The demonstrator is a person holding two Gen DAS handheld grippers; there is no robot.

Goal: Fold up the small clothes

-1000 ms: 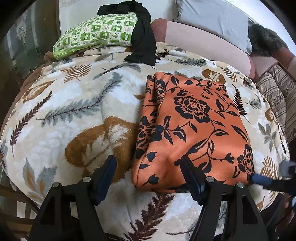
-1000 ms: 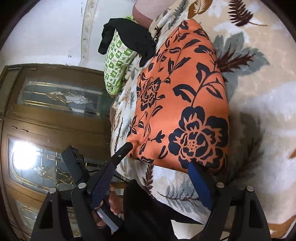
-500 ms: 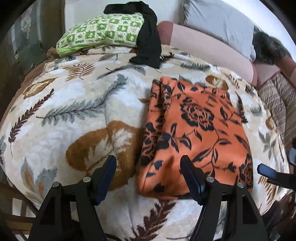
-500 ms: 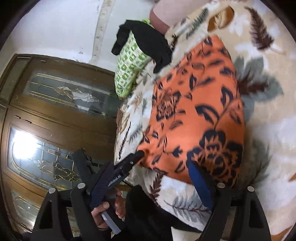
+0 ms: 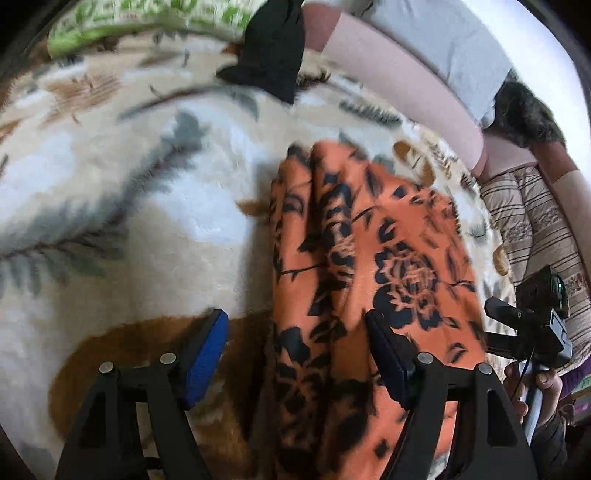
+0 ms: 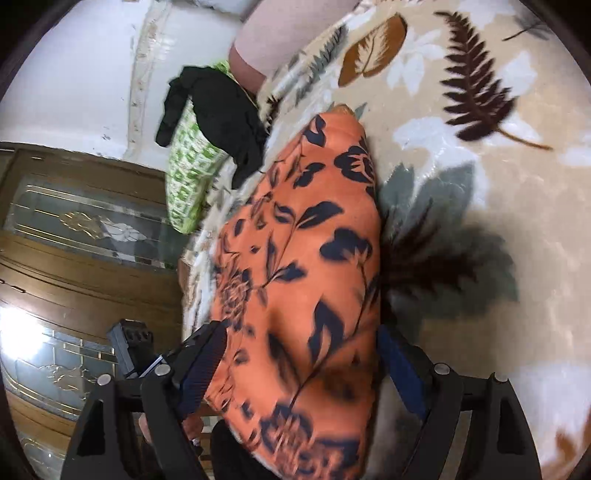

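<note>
Both views are bright and evenly lit, with soft daylight. In the right wrist view a glass door panel (image 6: 22,332) at nine o'clock flares white, burnt out by glare. A dark, soft shadow (image 6: 436,269) falls on the blanket (image 6: 517,206) at three o'clock of the orange garment (image 6: 306,280). Motion blur smears the garment's print in both views, worst toward six o'clock, and the green pillow (image 5: 147,18) at twelve o'clock in the left view. Fisheye bending curves everything near the black rims.
</note>
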